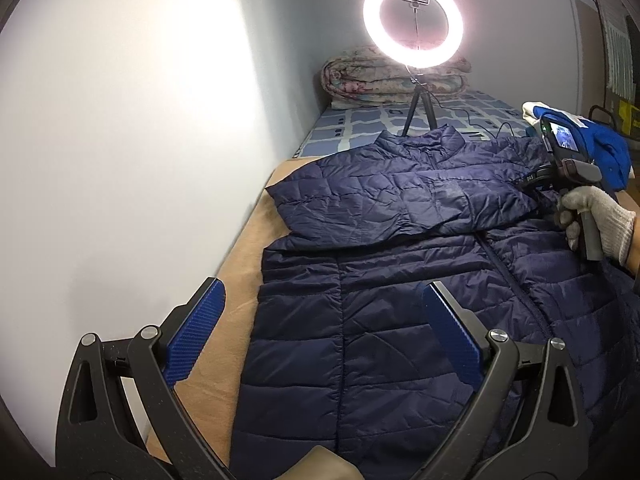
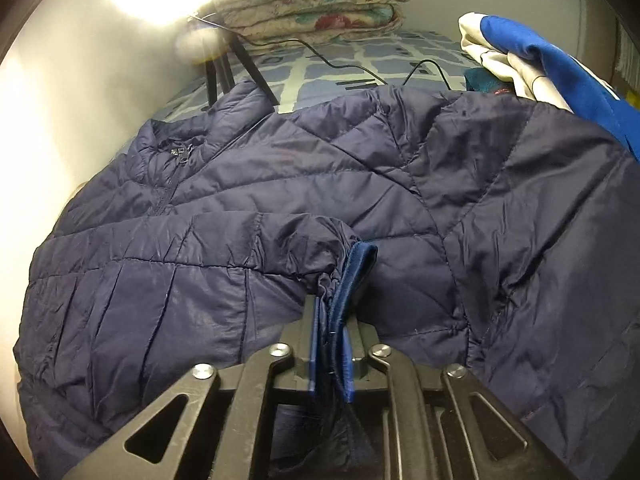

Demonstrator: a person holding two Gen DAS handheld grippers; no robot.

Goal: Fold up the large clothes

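Light: ring light (image 1: 413, 21) — bright, blown out, lighting the wall beside it.
Glare: flare at top left, right wrist view.
Edges: fisheye-bent — dark corners.

The jacket (image 1: 400, 320) is made of navy quilted cloth with a faint sheen, finely creased. The fingers (image 1: 196, 332) are faced with ribbed blue pads on matt black plastic, pinned by bright metal rivets. A knitted white glove is worn on the right hand (image 1: 600, 220). The bed (image 1: 228, 320) is covered in matt tan cloth
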